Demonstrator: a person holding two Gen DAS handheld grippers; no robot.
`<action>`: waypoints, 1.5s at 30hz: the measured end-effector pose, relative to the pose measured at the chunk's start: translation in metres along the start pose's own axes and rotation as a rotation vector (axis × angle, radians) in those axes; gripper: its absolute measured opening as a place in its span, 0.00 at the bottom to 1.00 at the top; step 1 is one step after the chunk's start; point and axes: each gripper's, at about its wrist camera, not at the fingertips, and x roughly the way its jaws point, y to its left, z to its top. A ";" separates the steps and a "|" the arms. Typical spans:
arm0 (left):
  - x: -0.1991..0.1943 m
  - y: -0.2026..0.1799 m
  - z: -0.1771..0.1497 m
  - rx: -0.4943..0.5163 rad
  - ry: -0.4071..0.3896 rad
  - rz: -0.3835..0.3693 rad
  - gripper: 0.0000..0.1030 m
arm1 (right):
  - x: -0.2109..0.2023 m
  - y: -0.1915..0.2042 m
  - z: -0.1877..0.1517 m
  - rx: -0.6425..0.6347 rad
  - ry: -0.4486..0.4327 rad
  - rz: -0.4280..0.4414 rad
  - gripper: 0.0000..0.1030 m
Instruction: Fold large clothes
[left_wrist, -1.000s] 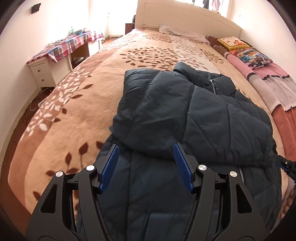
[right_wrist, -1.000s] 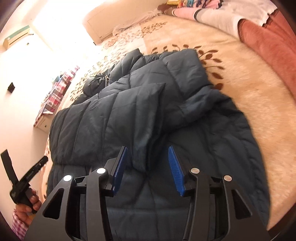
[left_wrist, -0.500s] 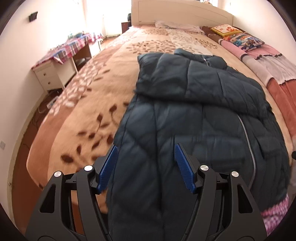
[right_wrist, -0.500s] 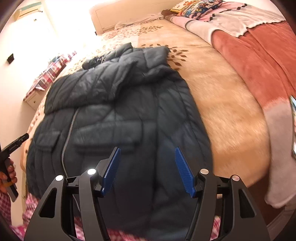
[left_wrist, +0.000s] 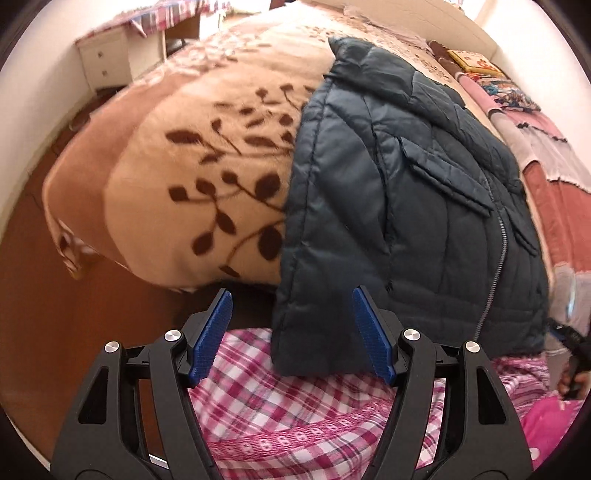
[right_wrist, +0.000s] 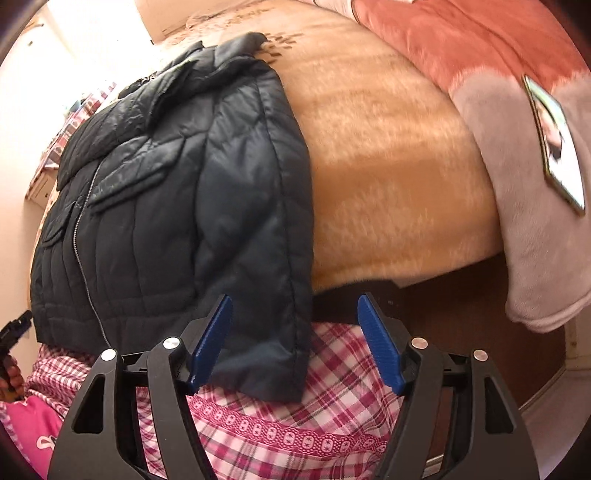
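**Both grippers spread wide at the jacket's hem**

Left gripper first: its blue fingers stand well apart, gripping nothing, and the near left corner of the dark quilted jacket hangs between them, closer to the finger at 3 o'clock. Over to the right gripper: fingers just as wide, nothing clamped, the jacket's other bottom corner drooping into the gap beside the finger at 9 o'clock. Whether either finger touches the fabric, I cannot tell.

The jacket lies zipper-up on the bed, sleeves folded across the chest, its hem draped over the foot edge onto pink plaid clothing at 6 o'clock. Beneath it, a tan blanket with brown leaves runs to 12 o'clock. From the right camera, a pink-and-grey blanket sits at 2 o'clock with a phone on it. White drawers stand at 10 o'clock.
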 end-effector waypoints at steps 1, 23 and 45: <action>0.002 0.000 0.000 0.002 0.003 -0.004 0.65 | 0.002 -0.002 -0.002 0.005 0.008 0.003 0.67; 0.060 -0.021 0.002 0.114 0.136 -0.213 0.18 | 0.060 0.008 0.010 -0.068 0.211 0.152 0.37; -0.065 -0.034 0.024 0.124 -0.159 -0.341 0.08 | -0.035 -0.010 0.013 0.030 -0.054 0.362 0.11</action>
